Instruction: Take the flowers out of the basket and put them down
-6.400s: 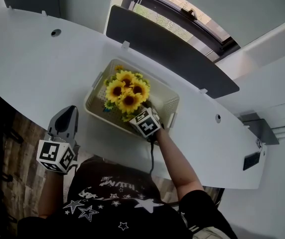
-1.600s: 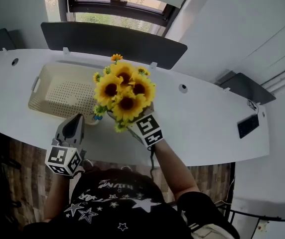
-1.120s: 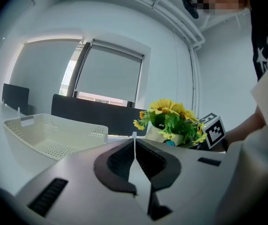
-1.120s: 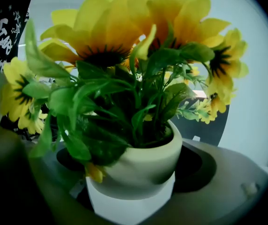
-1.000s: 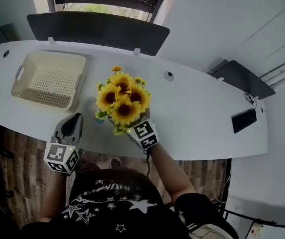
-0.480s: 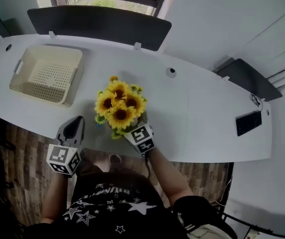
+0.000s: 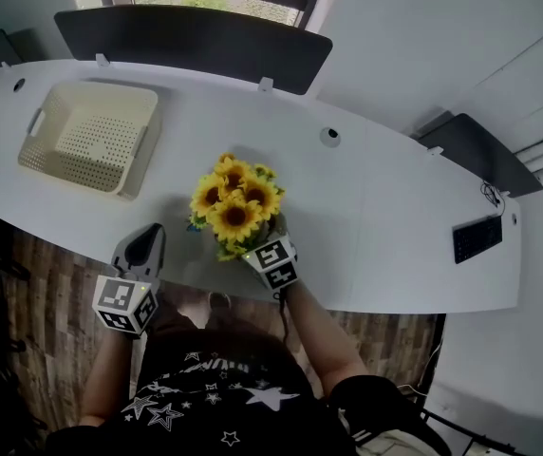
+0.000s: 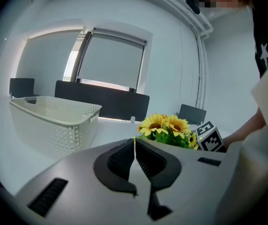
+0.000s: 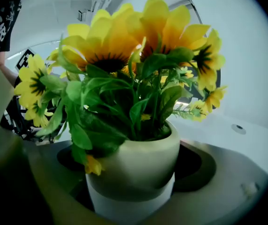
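The long, curved white bench [image 7: 395,207] has a smooth surface. At its left end sits the cream plastic basket [image 7: 146,145], rectangular and perforated, with nothing in it. Well apart from it, near the bench's front edge, is the bunch of yellow sunflowers [image 7: 234,207] with green leaves in a round, matte pale pot [image 9: 134,168]. The right claw [image 7: 264,245] grips that pot on both sides. I cannot tell if the pot touches the bench. The left claw [image 8: 134,144], with its ribbed dark pads pressed together, holds nothing.
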`<state>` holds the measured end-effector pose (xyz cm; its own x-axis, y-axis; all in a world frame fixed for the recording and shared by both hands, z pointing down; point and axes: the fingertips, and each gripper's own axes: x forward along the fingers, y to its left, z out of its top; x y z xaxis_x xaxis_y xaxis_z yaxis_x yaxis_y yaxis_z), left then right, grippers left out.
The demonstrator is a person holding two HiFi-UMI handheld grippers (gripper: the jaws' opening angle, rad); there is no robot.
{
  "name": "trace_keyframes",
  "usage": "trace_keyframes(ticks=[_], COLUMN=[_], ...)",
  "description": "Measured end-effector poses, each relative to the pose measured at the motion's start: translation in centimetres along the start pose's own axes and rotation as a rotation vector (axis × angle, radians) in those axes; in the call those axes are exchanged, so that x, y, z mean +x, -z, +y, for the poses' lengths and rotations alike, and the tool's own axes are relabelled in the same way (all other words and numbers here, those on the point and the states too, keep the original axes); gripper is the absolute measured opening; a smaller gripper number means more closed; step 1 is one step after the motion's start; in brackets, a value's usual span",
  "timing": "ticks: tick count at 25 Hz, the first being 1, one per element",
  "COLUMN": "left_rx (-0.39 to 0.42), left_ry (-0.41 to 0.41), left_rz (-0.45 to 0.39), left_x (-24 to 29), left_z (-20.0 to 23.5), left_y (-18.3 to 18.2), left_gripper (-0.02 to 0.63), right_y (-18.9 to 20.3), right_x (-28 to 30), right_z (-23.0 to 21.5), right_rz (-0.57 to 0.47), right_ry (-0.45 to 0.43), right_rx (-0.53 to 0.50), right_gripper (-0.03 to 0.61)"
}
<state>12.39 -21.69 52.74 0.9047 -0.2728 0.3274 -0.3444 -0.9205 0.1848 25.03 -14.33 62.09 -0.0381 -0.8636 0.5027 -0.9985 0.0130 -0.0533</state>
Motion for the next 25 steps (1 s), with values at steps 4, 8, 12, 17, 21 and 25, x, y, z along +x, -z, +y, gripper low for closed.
trace_keyframes(ticks=[4, 8, 12, 17, 21, 25], left_rx=[-0.005, -0.009, -0.023, -0.037, -0.043, -0.042], left_ry=[-0.007, -0.018, -0.033, -0.074, -0.101, -0.114], left_rz=[0.005, 0.007, 0.008, -0.007, -0.003, 0.0], left_x=[0.1, 0.2, 0.2, -0.3, -1.7, -2.8], left_z=[-0.1, -0.4, -0.8, -0.5, -0.3, -0.1], left_y=[0.3, 0.4, 0.6, 0.5, 1.1, 1.4], left_gripper=[0.017, 0.017, 0.017, 0.017, 0.017, 0.017], right_y=[0.2, 0.2, 0.5, 0.7, 0.6, 0.7], right_x=[0.2, 0.6, 0.9, 1.0, 0.8, 0.6], right_z=[-0.2, -0.5, -0.5, -0.6, -0.5, -0.7], right_rz=[0.01, 0.021, 0.038, 0.029, -0.003, -0.017], right_ry=[-0.004, 0.0, 0.012, 0.016, 0.008, 0.019], right_rx=[-0.005, 0.003, -0.023, -0.054, -0.002, 0.015], right_gripper=[0.52, 0.52, 0.52, 0.522, 0.522, 0.522])
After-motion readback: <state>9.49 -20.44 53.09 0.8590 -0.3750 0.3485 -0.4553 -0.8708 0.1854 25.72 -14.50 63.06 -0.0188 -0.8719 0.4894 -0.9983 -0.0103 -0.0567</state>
